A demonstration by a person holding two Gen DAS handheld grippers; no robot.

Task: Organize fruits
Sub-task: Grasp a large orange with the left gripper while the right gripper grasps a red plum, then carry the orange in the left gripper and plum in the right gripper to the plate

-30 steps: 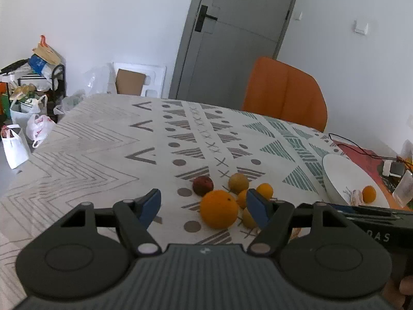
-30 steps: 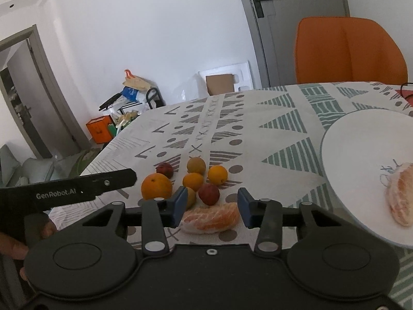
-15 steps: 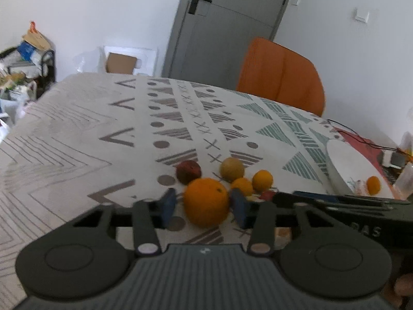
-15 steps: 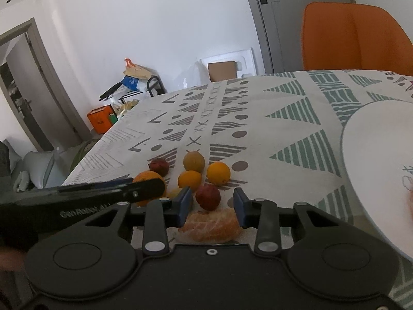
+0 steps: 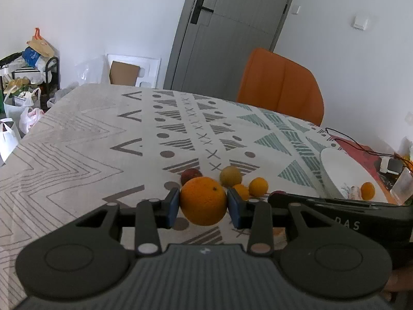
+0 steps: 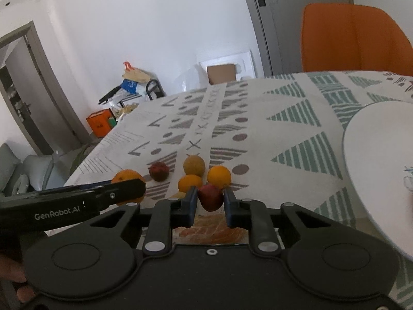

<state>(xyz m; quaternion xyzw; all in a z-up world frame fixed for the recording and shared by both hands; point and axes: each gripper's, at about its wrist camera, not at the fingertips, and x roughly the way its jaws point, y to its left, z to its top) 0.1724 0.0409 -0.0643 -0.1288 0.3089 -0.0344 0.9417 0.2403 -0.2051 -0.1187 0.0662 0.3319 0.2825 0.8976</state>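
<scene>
The left hand-held gripper (image 5: pixel 203 206) holds the big orange (image 5: pixel 203 201) by its sides, near on the table (image 5: pixel 77 139). It is round, firm, a bit heavy, with no long way. The right hand-held gripper (image 6: pixel 210 202) holds a small red fruit (image 6: pixel 210 196), smooth and easy to bruise.

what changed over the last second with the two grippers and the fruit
The left gripper went from open behind the big orange to shut on it. The right gripper pushed forward past the peeled citrus and closed on the dark red fruit. The other loose fruits, the white plate and the tablecloth look unmoved.
</scene>
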